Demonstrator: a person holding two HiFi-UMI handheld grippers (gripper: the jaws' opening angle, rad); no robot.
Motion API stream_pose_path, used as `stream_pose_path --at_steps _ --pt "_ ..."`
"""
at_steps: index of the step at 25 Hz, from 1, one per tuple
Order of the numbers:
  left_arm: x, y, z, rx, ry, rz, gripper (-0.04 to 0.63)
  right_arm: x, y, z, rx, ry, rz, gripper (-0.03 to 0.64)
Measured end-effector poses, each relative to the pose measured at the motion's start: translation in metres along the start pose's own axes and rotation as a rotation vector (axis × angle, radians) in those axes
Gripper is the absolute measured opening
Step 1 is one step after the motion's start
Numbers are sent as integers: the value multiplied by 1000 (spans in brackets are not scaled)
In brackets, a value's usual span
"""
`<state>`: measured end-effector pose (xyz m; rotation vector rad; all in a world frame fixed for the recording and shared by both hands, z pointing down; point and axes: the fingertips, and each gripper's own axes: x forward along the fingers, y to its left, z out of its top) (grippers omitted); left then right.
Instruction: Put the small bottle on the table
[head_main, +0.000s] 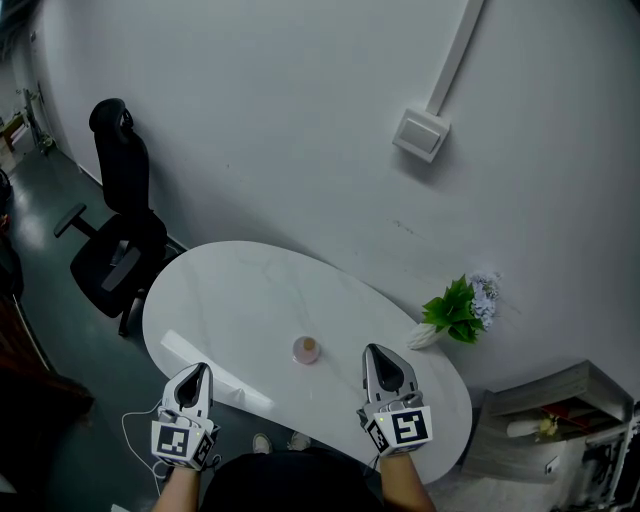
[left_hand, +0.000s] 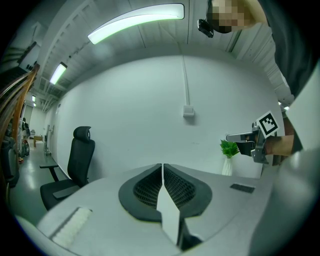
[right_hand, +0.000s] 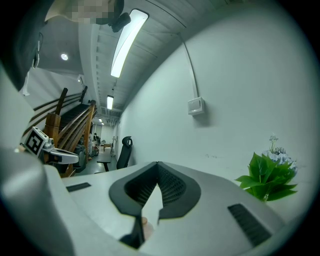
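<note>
A white vase (head_main: 423, 336) at the far right edge of the tabletop (head_main: 230, 290) holds a green plant (head_main: 455, 310) with pale flowers. The small bottle (head_main: 306, 349) stands on the tabletop towards its near side, between the two grippers and touching neither. From above it shows a pale pinkish body and a brownish top. The left gripper (head_main: 196, 377) is at the near left edge, its fingers pressed together on nothing. The right gripper (head_main: 380, 360), just right of the bottle, likewise has its fingers pressed together and empty.
</note>
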<state>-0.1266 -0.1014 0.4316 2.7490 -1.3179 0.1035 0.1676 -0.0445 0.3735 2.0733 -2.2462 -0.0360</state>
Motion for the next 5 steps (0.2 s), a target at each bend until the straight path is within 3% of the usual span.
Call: stream_pose_path --at_steps 5 --pt "1 -2 -5 3 4 -4 14 2 -1 -2 -3 3 4 6"
